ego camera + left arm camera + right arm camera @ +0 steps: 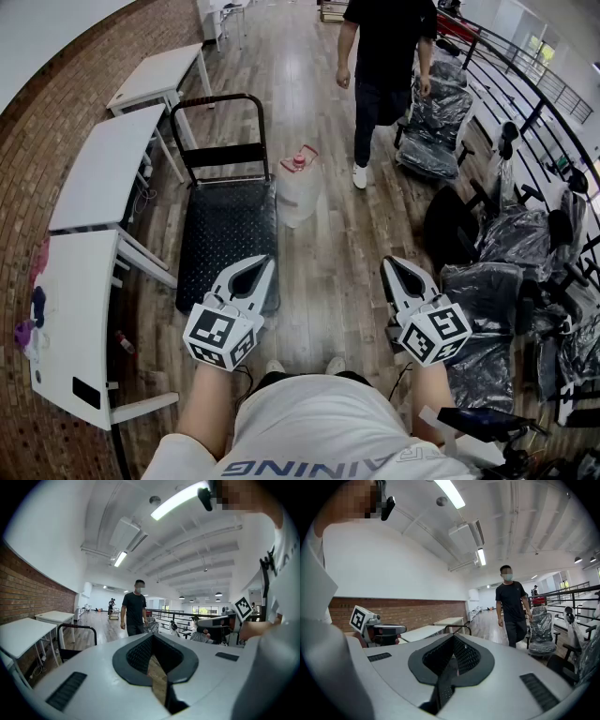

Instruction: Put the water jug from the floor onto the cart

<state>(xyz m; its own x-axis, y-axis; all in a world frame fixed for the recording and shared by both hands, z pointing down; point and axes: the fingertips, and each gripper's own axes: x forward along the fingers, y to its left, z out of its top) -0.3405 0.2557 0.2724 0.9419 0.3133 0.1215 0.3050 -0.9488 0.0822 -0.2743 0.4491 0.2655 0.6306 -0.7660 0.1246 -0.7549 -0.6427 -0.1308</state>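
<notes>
A clear water jug (298, 192) with a pink cap and handle stands on the wood floor, against the right edge of the cart. The cart is a flat black platform (228, 234) with a black push handle (217, 103) at its far end. My left gripper (251, 272) hovers over the cart's near right corner, shut and empty. Level with it to the right over the floor, my right gripper (405, 272) is also shut and empty. Both point forward, well short of the jug. In the left gripper view (153, 639) and the right gripper view (452, 638) the jug is hidden.
A person in black (384, 56) walks towards me just beyond the jug. White tables (103, 169) line the brick wall on the left. Plastic-wrapped chairs (436, 117) and a railing crowd the right side.
</notes>
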